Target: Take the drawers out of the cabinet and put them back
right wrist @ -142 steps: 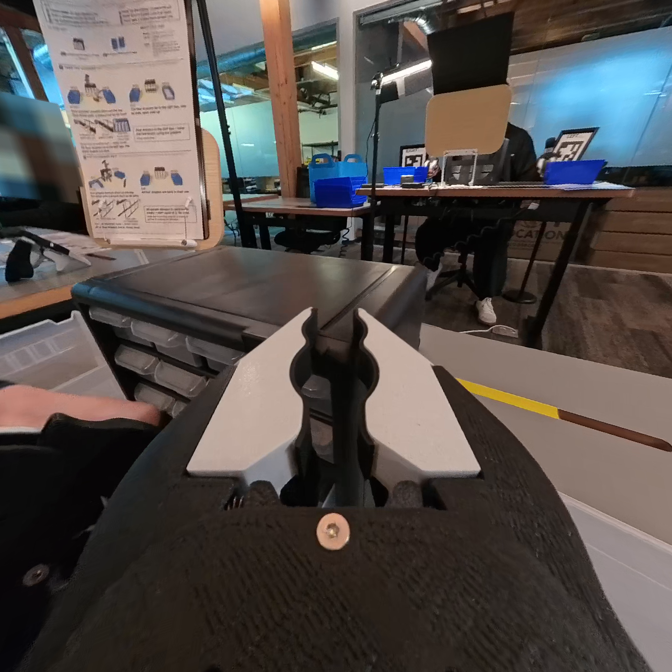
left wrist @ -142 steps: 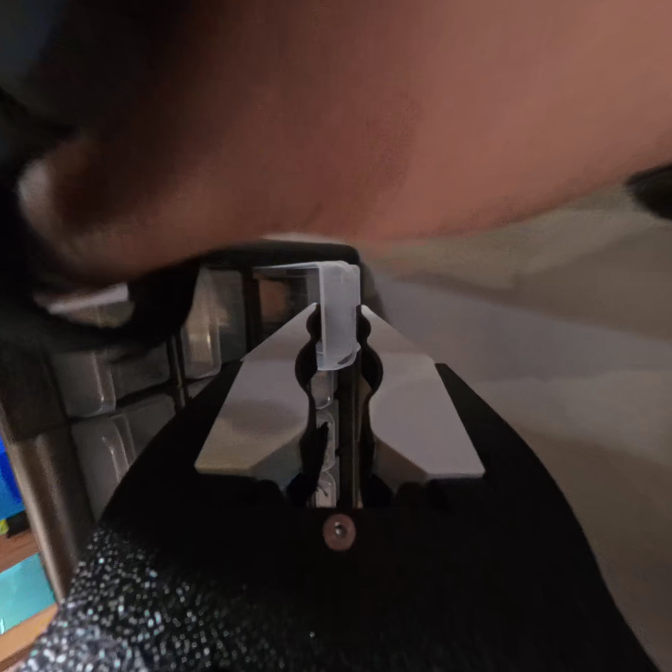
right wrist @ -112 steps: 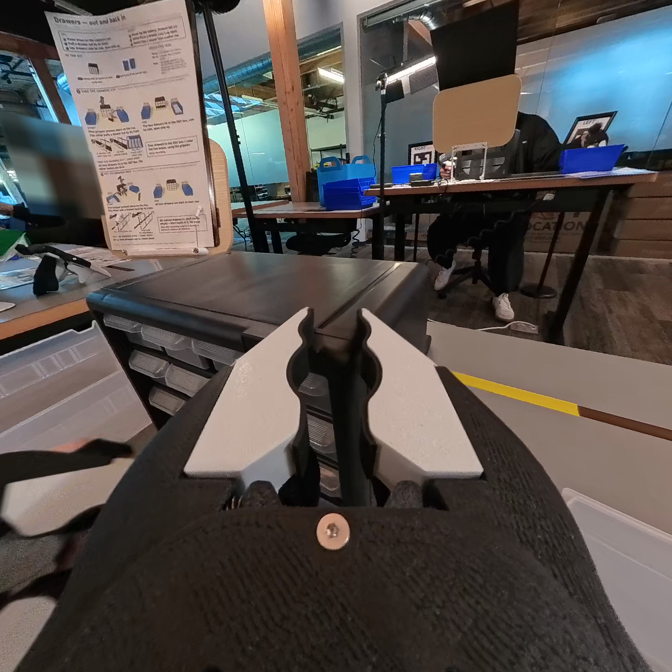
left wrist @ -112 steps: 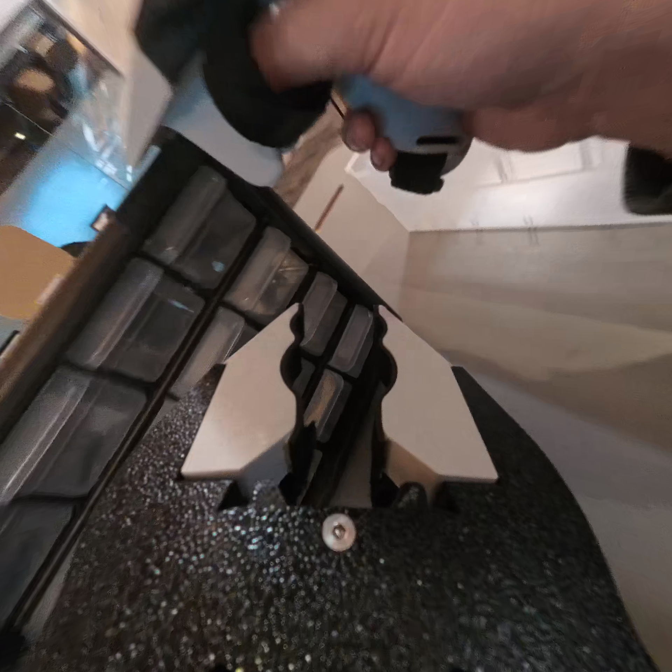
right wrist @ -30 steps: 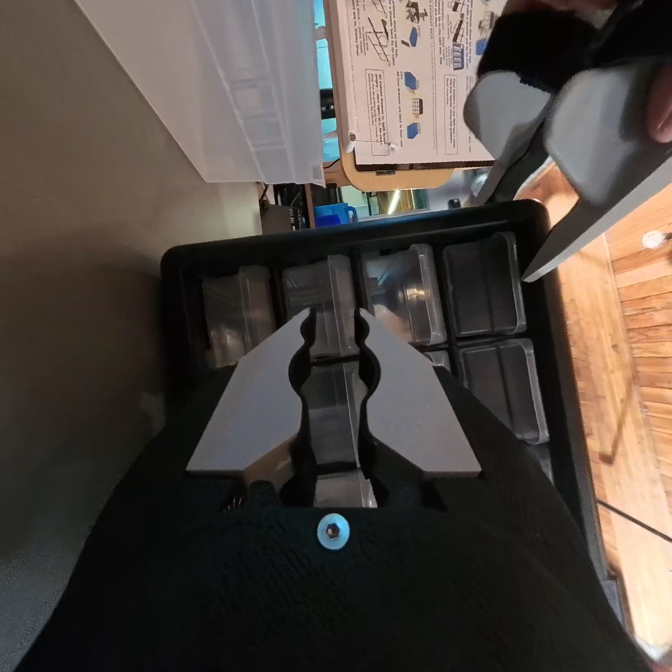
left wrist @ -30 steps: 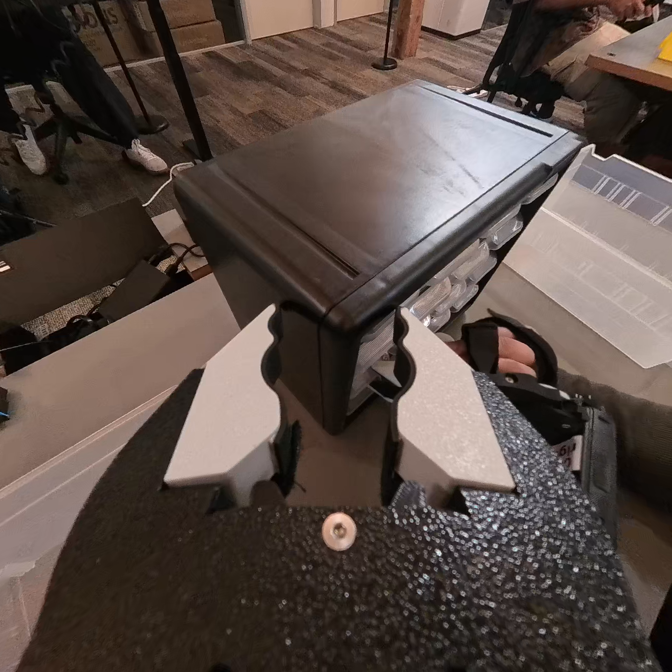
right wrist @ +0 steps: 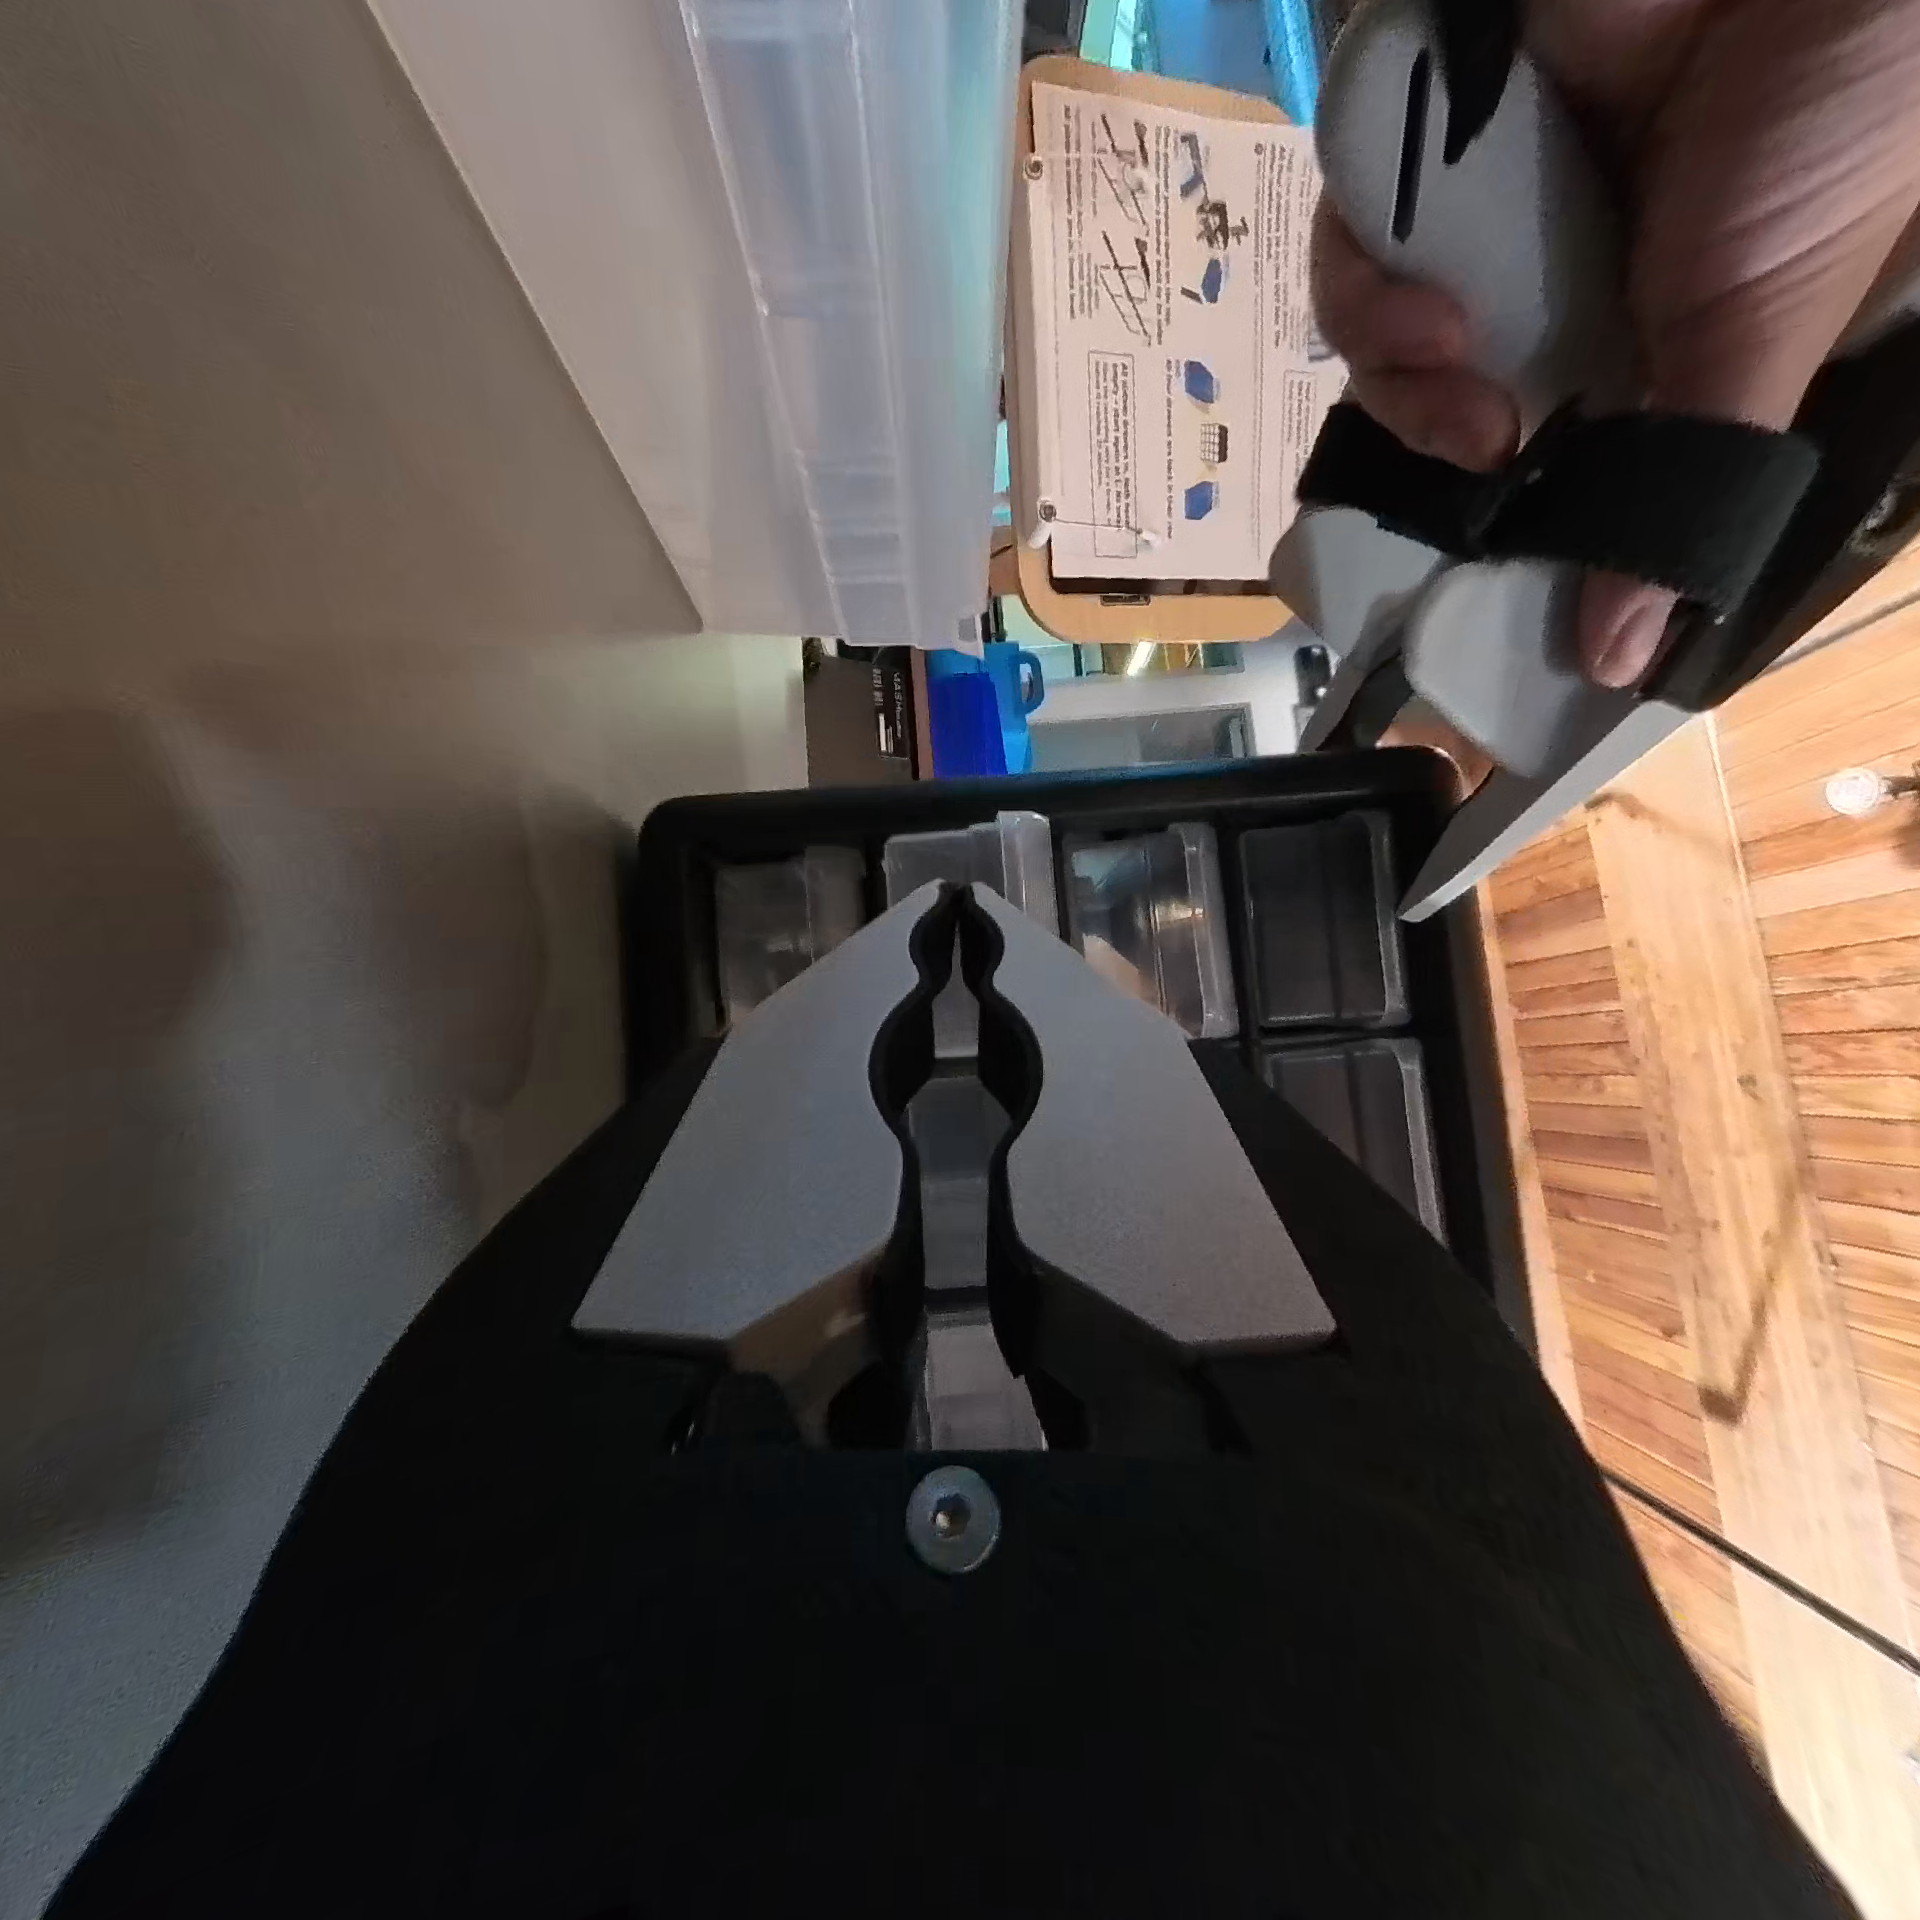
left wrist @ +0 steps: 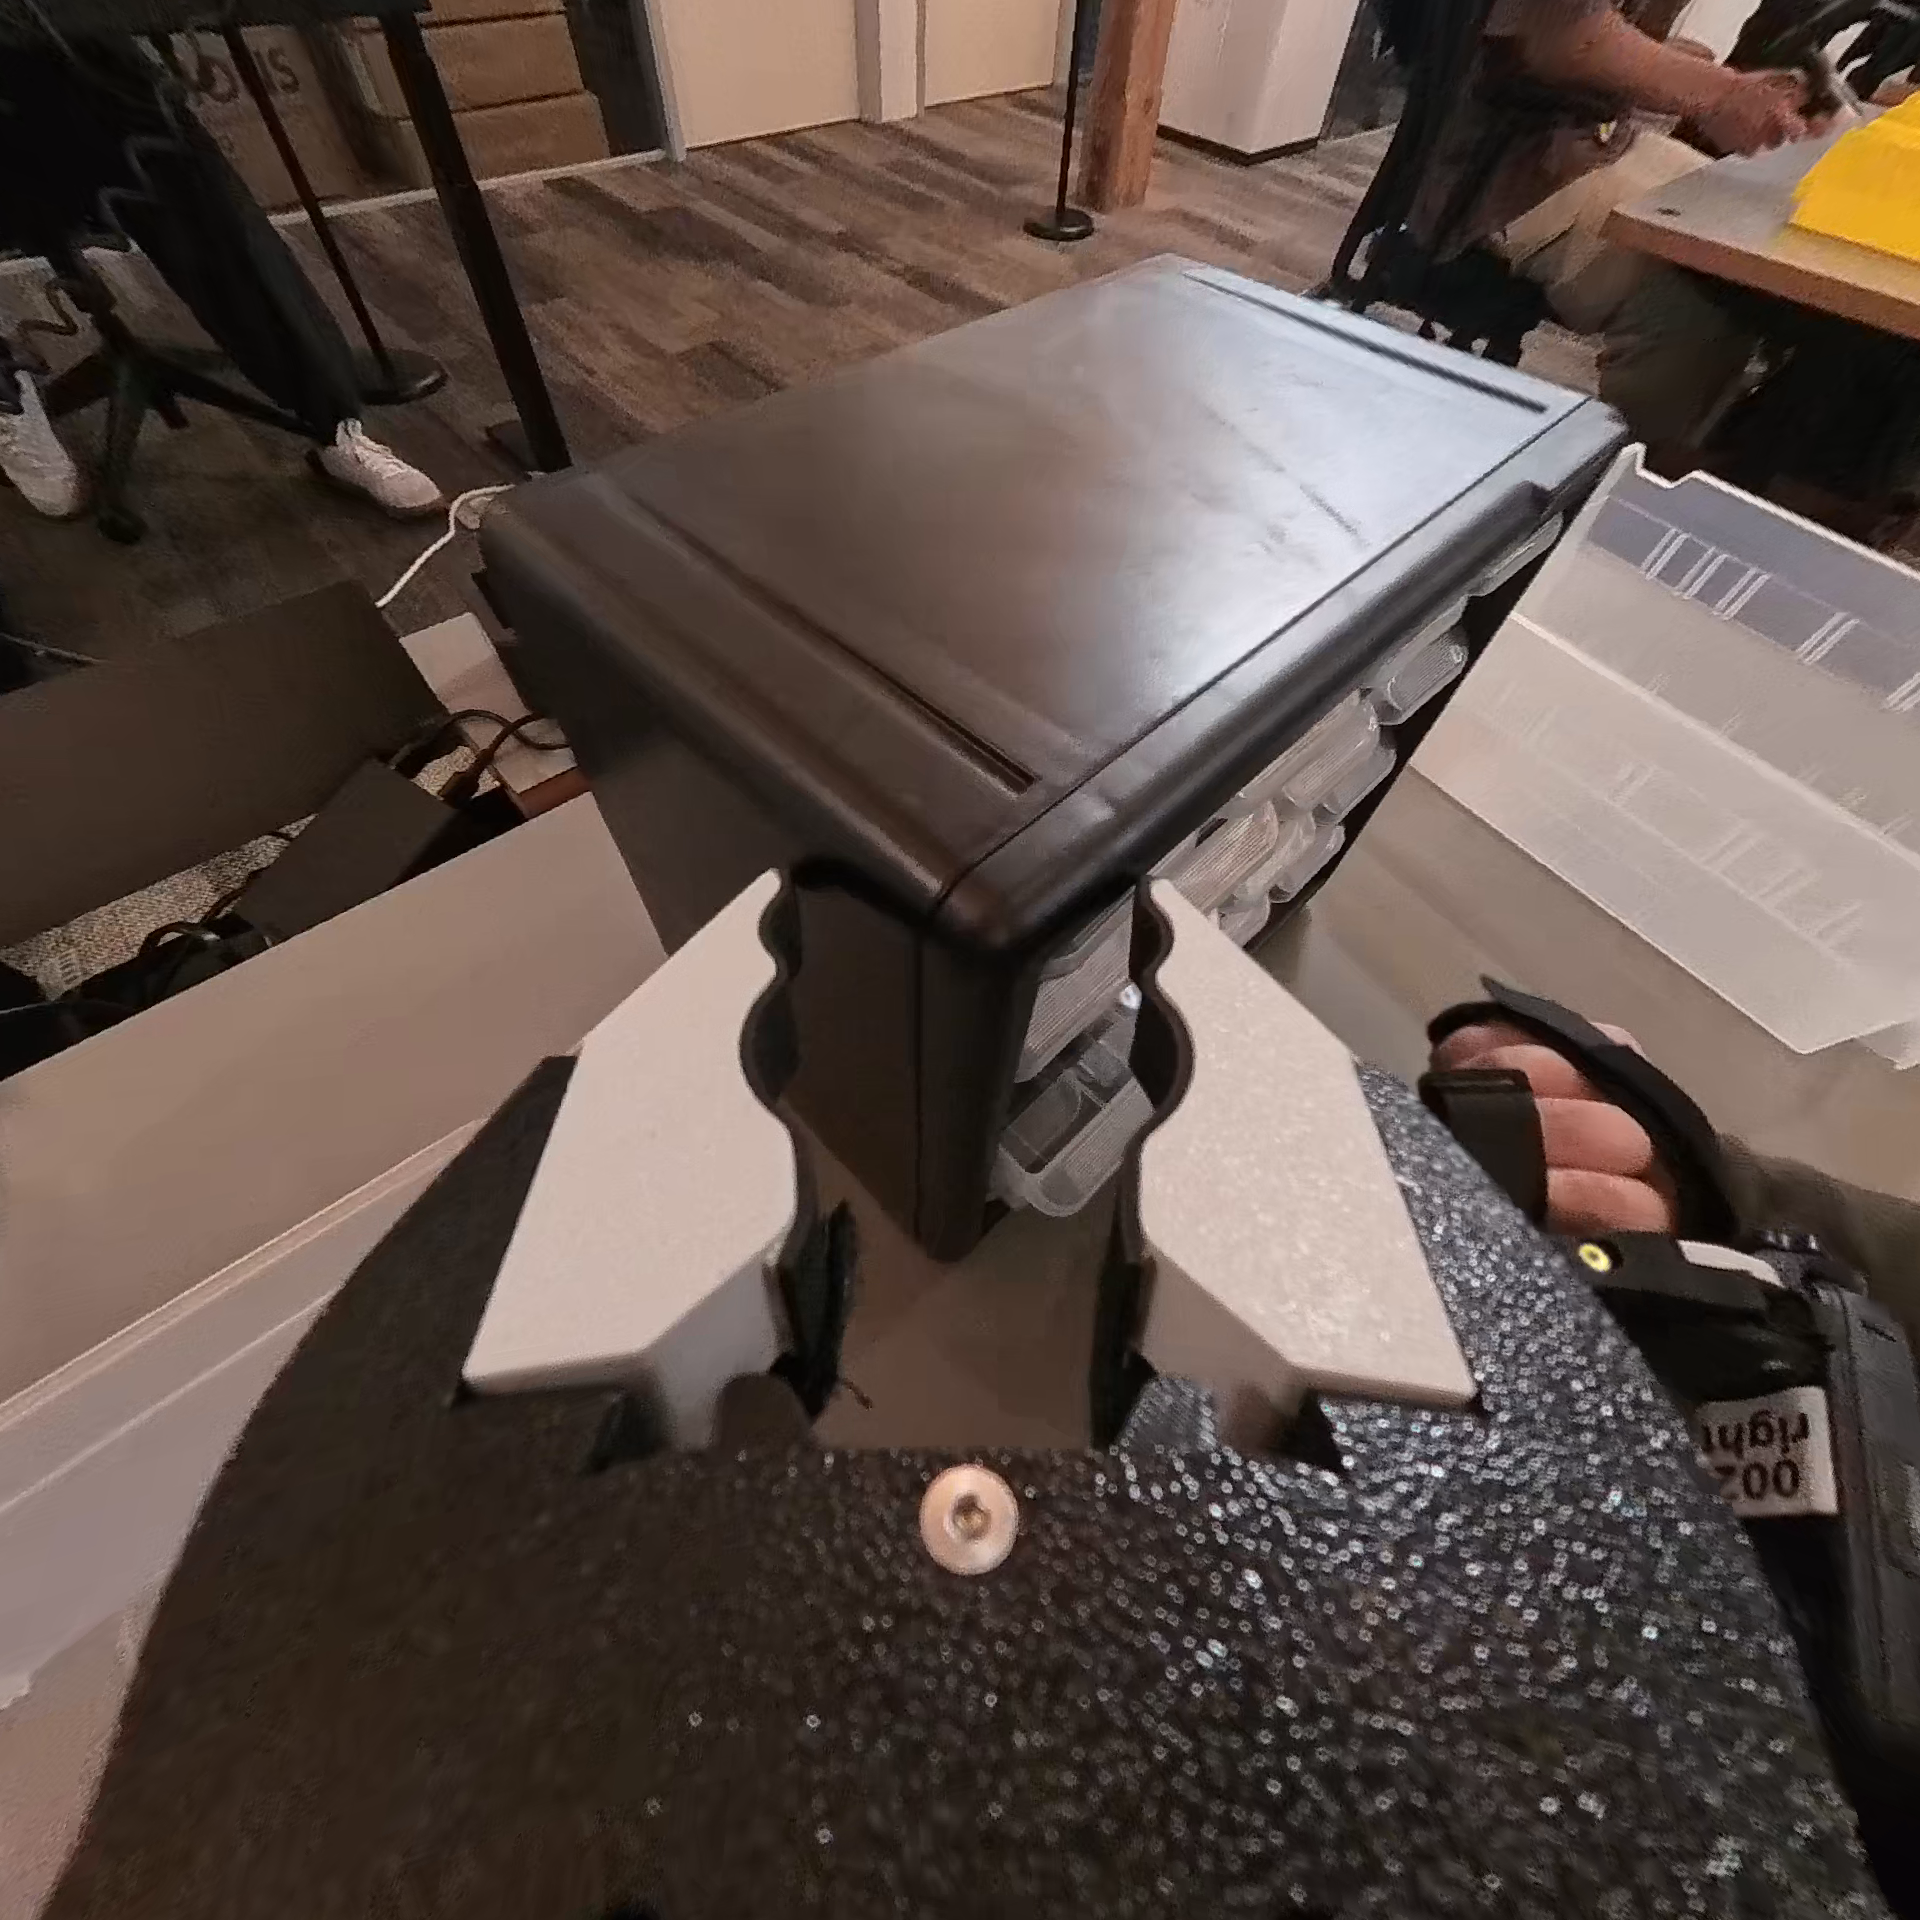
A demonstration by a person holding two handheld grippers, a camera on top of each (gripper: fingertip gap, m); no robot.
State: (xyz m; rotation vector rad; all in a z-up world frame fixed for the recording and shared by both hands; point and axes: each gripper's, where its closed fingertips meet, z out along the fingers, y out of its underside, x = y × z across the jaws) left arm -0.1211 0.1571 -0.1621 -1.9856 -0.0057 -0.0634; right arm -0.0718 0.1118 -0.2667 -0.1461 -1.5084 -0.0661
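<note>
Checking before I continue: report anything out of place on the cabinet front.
One clear drawer in the black cabinet juts out past its neighbours, at the tips of the right tongs. Nothing else looks odd.

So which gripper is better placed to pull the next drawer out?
The right gripper. Its jaws are nearly shut on a clear drawer's handle at the cabinet front. The left gripper is open, above the cabinet's top corner, facing no drawer.
</note>
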